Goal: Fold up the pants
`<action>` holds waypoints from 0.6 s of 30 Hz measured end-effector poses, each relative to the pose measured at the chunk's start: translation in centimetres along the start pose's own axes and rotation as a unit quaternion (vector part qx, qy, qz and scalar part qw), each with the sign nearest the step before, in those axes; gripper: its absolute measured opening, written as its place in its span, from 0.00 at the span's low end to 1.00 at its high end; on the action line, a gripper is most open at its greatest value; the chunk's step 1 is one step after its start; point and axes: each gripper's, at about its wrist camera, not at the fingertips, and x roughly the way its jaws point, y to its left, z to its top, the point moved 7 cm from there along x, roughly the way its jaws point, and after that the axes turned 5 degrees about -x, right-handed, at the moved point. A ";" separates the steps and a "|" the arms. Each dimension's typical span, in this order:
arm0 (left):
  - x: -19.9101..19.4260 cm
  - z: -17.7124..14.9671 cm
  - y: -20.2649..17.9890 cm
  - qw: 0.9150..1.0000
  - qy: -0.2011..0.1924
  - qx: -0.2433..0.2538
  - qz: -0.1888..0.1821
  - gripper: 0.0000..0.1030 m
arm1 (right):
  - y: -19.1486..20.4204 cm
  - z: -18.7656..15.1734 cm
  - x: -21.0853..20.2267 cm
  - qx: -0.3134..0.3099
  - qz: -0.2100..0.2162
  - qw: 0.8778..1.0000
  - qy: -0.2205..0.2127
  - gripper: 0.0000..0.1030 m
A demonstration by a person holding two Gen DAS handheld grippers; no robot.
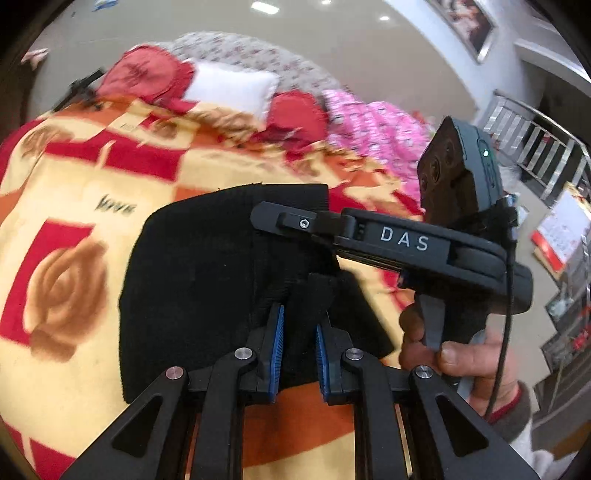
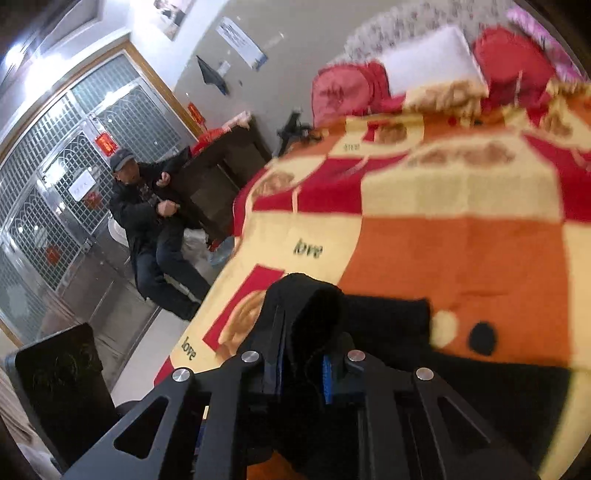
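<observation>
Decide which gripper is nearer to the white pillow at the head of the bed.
Right, judging roughly. The right gripper reaches further up the pants toward the white pillow; the left gripper holds the pants' nearer edge. Both remain well short of it.

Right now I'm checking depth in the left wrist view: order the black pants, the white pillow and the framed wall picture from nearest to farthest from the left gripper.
1. Black pants: pinched in the left gripper, lying on the blanket.
2. White pillow: at the bed's head, between red cushions.
3. Framed picture: on the wall, upper right.
</observation>
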 end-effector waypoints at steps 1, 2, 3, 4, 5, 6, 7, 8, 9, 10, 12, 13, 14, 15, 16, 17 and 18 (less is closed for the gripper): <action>0.0 0.1 -1.7 1.000 0.000 0.014 -0.015 0.13 | -0.2 0.3 -1.3 -0.001 -0.005 1.000 -0.010 0.14; 0.1 0.1 -2.7 0.999 0.002 0.021 -0.026 0.13 | -0.6 0.4 -2.8 -0.001 -0.013 1.000 -0.019 0.14; 0.4 -0.1 -3.6 0.999 0.006 0.027 -0.035 0.14 | -1.0 0.5 -3.8 -0.002 -0.021 0.999 -0.025 0.14; 1.1 -0.4 -4.8 0.998 0.015 0.034 -0.045 0.15 | -1.6 0.5 -4.8 -0.001 -0.031 0.999 -0.029 0.14; 1.5 -0.8 -5.3 0.998 0.025 0.035 -0.050 0.16 | -2.4 0.2 -5.8 0.000 -0.044 0.999 -0.030 0.14; 2.0 -1.2 -5.6 0.997 0.036 0.032 -0.055 0.17 | -3.4 -0.2 -6.4 0.005 -0.060 0.998 -0.027 0.13; 2.5 -1.9 -5.7 0.996 0.055 0.027 -0.060 0.18 | -4.6 -0.9 -6.9 0.013 -0.075 0.997 -0.022 0.13; 2.6 -2.2 -5.5 0.996 0.066 0.024 -0.061 0.21 | -5.9 -1.6 -7.1 0.023 -0.088 0.996 -0.015 0.13; 2.5 -2.5 -5.0 0.996 0.071 0.022 -0.056 0.24 | -7.0 -2.2 -6.9 0.030 -0.102 0.994 -0.008 0.13; 2.2 -2.5 -4.4 0.996 0.071 0.022 -0.046 0.25 | -8.3 -3.0 -6.7 0.036 -0.125 0.992 0.001 0.13; 0.9 -2.3 -3.0 0.998 0.059 0.023 -0.019 0.28 | -10.1 -4.2 -6.1 0.049 -0.148 0.988 0.018 0.13; -0.1 -1.8 -2.2 0.999 0.048 0.022 -0.004 0.28 | -10.6 -4.6 -5.9 0.055 -0.145 0.988 0.019 0.13; -0.8 -1.4 -1.6 0.999 0.041 0.020 0.007 0.30 | -10.7 -4.7 -5.9 0.053 -0.145 0.988 0.018 0.13; -1.2 -1.1 -1.4 0.999 0.036 0.020 0.015 0.32 | -10.6 -4.7 -6.1 0.048 -0.146 0.988 0.017 0.13; -1.7 -0.7 -1.2 0.999 0.029 0.020 0.029 0.33 | -10.5 -4.6 -6.4 0.042 -0.148 0.988 0.016 0.13; -2.1 -0.3 -0.8 0.999 0.019 0.021 0.047 0.33 | -10.2 -4.4 -6.8 0.035 -0.150 0.988 0.015 0.13; -2.4 -0.2 -0.7 0.998 0.012 0.023 0.059 0.33 | -10.0 -4.2 -7.2 0.031 -0.150 0.988 0.014 0.13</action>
